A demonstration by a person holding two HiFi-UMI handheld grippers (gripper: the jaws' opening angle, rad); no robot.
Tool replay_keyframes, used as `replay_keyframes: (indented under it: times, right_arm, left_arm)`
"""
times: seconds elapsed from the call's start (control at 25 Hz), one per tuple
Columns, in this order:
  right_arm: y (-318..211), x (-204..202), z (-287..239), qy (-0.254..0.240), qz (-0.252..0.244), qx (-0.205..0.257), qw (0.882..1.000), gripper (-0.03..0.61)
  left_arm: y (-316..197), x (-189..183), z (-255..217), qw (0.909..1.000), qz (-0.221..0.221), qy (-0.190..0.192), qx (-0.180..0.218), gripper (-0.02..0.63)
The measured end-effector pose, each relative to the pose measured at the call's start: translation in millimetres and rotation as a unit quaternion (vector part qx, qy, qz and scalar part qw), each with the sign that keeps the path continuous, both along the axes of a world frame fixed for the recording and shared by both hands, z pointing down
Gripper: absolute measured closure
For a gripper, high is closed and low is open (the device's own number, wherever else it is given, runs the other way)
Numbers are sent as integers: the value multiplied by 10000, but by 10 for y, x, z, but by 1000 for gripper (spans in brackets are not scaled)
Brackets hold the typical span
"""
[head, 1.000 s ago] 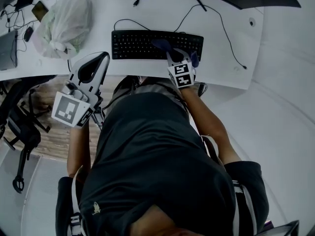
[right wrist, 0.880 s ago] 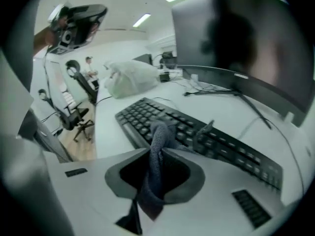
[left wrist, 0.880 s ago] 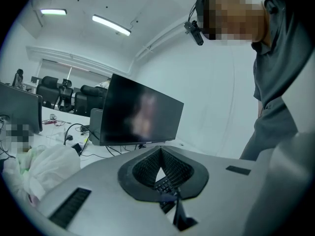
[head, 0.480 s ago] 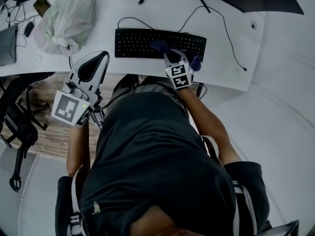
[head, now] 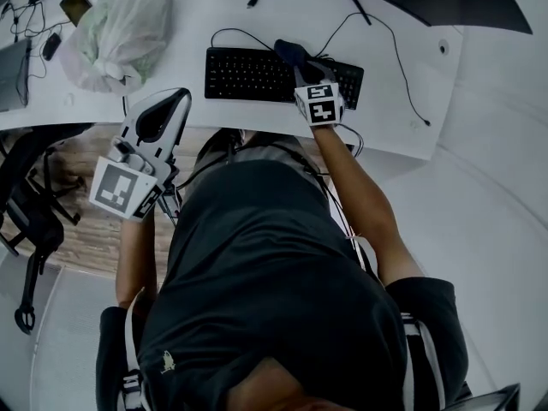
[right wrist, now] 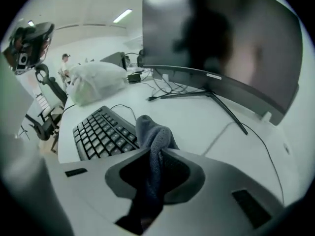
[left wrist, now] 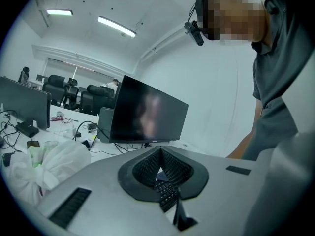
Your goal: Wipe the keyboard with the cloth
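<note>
A person at a white desk point(head: 184, 7) clamps a dark cloth point(right wrist: 153, 134) tight between the jaws of the right gripper point(right wrist: 155, 156). The cloth's bunched end is over the far edge of a black keyboard point(head: 248, 74), right of its middle. The left gripper point(left wrist: 158, 157), jaws pressed together with nothing between them, hangs in front of the desk's near edge, left of the keyboard and apart from it. A white plastic bag point(head: 120, 32) sits toward the desk's left, and a dark monitor point(right wrist: 221, 38) stands behind the keyboard.
</note>
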State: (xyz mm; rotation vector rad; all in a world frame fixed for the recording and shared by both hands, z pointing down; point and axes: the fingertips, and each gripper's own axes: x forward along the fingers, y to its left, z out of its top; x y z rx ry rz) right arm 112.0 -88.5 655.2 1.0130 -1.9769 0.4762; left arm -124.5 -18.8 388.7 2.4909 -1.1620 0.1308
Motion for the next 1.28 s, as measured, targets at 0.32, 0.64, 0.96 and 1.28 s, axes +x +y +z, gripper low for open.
replay_keyframes:
  times: [0.32,0.64,0.96,1.28]
  right_arm:
    - [17,-568,-3,-494,-804,-235,9953,512]
    - [552,-1127,3,-785,-1596,-365,9834,512]
    - [320,-512,-41,-645,-898,-182,9937,512]
    - [753,-853,10,-1196,-1901,-774,9714,512]
  left_arm:
    - [-16,-36,-58,9999,33,67,87,612]
    - [-17,-62,49,10000,19,24,-60,612]
    - [-141,155,-16,9998,-57,-153,-120,612]
    - [-205,539,-142,9994,-153,-311,0,612]
